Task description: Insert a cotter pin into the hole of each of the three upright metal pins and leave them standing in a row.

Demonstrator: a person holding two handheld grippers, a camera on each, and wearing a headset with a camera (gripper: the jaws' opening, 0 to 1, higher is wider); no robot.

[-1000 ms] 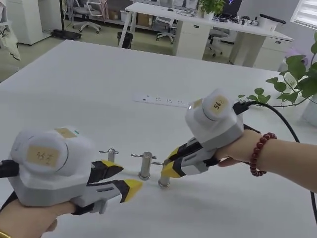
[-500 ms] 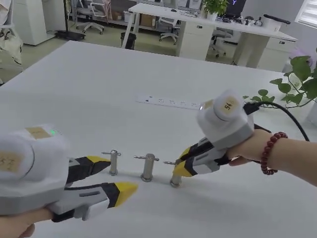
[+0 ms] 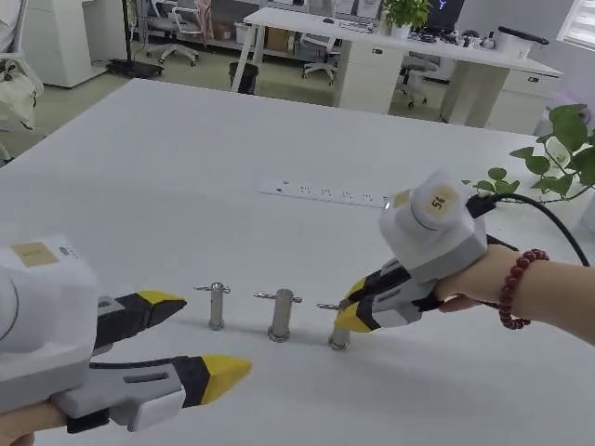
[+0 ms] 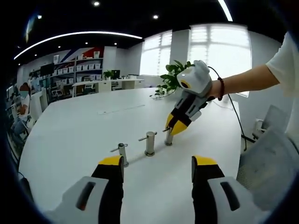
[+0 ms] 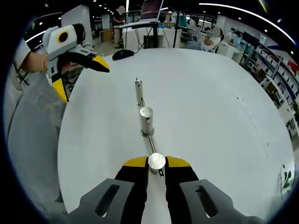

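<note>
Three upright metal pins stand in a row on the white table: the left pin [image 3: 217,307], the middle pin [image 3: 280,315] and the right pin [image 3: 340,335]. Each has a thin cotter pin crosswise near its top. My right gripper [image 3: 348,313] is shut on the right pin [image 5: 156,162], its yellow tips pressed on either side of the pin's head. In the left gripper view the same row runs from the left pin [image 4: 123,154] past the middle pin [image 4: 150,143] to the right gripper [image 4: 175,126]. My left gripper [image 3: 198,334] hangs open and holds nothing, short of the left pin.
A white power strip [image 3: 325,194] lies farther back on the table [image 3: 167,158]. A leafy plant [image 3: 558,153] stands at the right edge, and a black cable [image 3: 553,237] trails from the right gripper. Desks and office chairs stand beyond the table.
My left gripper has drawn back toward the lower left, away from the pins. The right gripper stays at the right pin. The head view has shifted slightly.
</note>
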